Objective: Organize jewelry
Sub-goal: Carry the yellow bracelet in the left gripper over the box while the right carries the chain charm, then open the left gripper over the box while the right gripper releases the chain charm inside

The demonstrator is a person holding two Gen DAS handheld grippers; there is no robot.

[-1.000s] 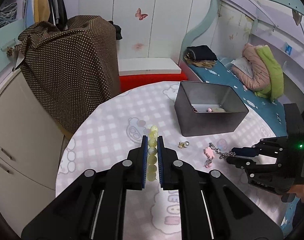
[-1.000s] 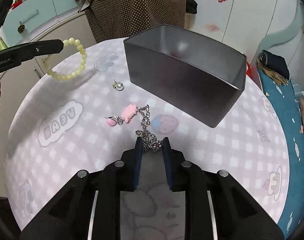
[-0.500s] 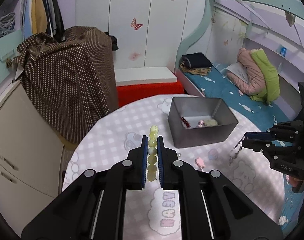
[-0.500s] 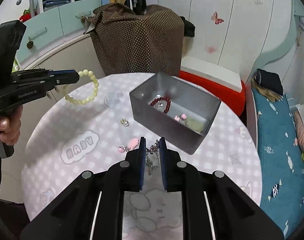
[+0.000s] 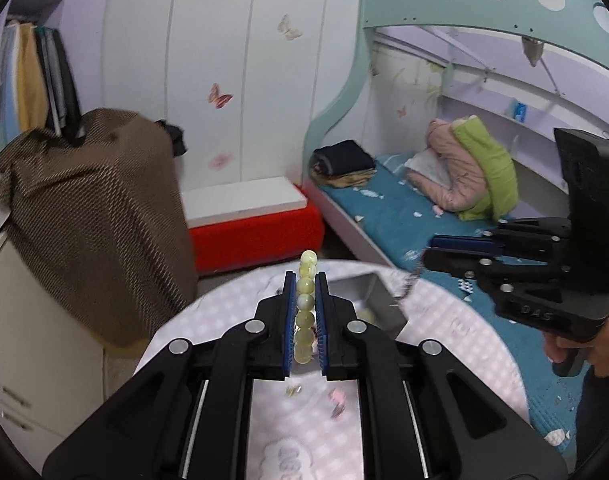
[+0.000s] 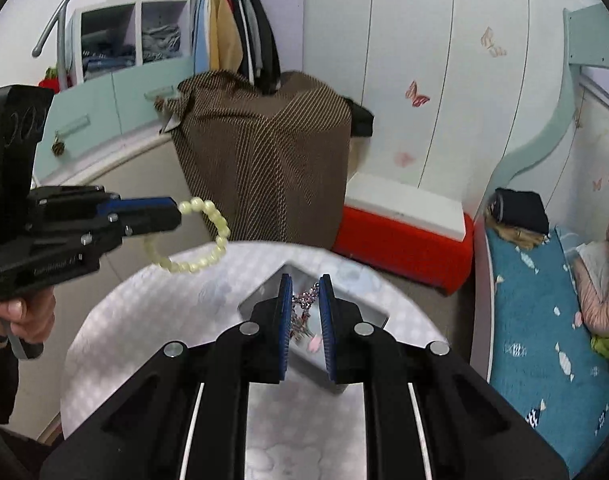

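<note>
My left gripper (image 5: 305,280) is shut on a pale yellow-green bead bracelet (image 5: 305,312) and holds it high above the round table; the bracelet also hangs as a loop in the right wrist view (image 6: 202,248). My right gripper (image 6: 306,284) is shut on a silver chain (image 6: 303,312) that dangles above the open grey metal box (image 6: 264,296). The box shows in the left wrist view (image 5: 378,300), partly hidden by my fingers. A small earring (image 5: 293,390) and a pink charm (image 5: 337,396) lie on the table.
The round table (image 5: 444,344) has a pink checked cloth. A brown dotted cover (image 5: 92,224) drapes furniture at the left. A red and white bench (image 5: 256,220) and a bed (image 5: 404,216) stand behind the table.
Both grippers rose well above the table with their loads. The right gripper carried the chain over the box.
</note>
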